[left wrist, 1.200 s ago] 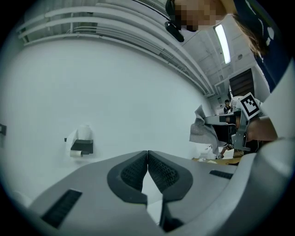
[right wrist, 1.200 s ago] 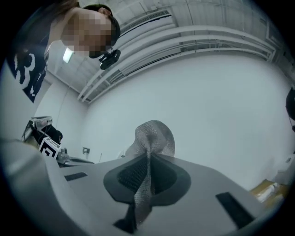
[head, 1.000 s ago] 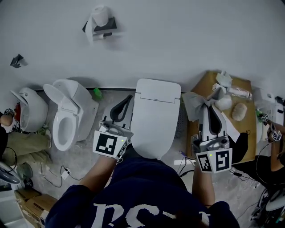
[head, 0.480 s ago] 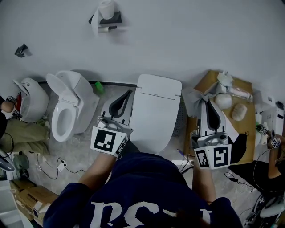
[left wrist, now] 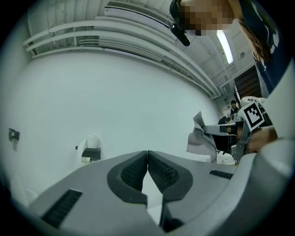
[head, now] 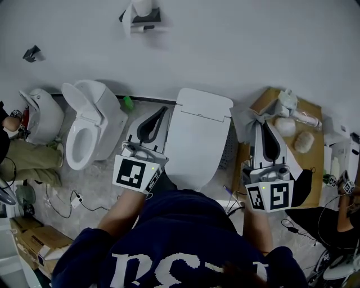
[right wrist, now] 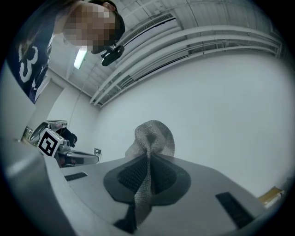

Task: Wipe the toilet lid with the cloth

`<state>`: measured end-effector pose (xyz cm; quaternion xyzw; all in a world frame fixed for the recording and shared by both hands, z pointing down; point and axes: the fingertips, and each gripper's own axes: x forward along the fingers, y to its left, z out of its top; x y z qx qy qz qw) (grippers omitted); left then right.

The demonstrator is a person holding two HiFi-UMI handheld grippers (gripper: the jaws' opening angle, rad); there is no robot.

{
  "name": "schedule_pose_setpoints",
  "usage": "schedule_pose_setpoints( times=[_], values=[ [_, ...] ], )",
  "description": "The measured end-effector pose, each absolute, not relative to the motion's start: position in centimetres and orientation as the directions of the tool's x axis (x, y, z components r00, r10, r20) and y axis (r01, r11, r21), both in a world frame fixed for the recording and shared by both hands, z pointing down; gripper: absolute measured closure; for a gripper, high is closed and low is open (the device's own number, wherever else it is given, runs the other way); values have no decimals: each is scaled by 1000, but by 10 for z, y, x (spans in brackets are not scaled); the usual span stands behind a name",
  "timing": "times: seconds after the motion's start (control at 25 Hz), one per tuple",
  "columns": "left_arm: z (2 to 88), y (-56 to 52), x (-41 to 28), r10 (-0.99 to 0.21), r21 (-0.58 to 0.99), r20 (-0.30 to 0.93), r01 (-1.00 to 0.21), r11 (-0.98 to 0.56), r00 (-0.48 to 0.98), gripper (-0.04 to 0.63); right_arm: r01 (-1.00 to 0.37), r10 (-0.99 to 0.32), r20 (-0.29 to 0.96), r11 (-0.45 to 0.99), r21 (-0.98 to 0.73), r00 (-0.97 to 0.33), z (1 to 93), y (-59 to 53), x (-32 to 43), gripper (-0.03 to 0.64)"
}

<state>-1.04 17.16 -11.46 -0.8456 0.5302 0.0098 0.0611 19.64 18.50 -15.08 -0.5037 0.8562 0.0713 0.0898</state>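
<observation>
The white toilet with its closed lid [head: 197, 140] stands in the middle of the head view, just ahead of the person. My left gripper [head: 162, 112] hovers over the toilet's left side, shut with nothing between its jaws; its own view shows the pads [left wrist: 159, 169] pressed together. My right gripper [head: 262, 126] is held to the right of the toilet, shut on a grey mesh cloth [head: 244, 126]. The cloth [right wrist: 152, 138] bunches up above the closed jaws and hangs down through them. Both grippers are apart from the lid.
A second toilet [head: 84, 138] with its lid raised stands to the left, and another fixture [head: 39, 115] beyond it. A wooden table [head: 312, 163] with bottles and rags is at the right. A paper roll holder [head: 140, 11] hangs on the wall. Cables [head: 73, 199] and boxes [head: 28, 247] lie on the floor.
The head view has shifted slightly, so the scene sits a little lower and to the right. Both grippers keep nearly the same pose; the right still holds the cloth.
</observation>
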Motion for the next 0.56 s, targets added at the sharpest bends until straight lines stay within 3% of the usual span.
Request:
schedule_pose_setpoints(
  times=[0.56],
  values=[
    [-115, 192, -10, -901, -90, -95, -905, -416, 424, 575, -880, -853, -232, 474, 29, -467, -145, 205, 203, 583]
  ],
)
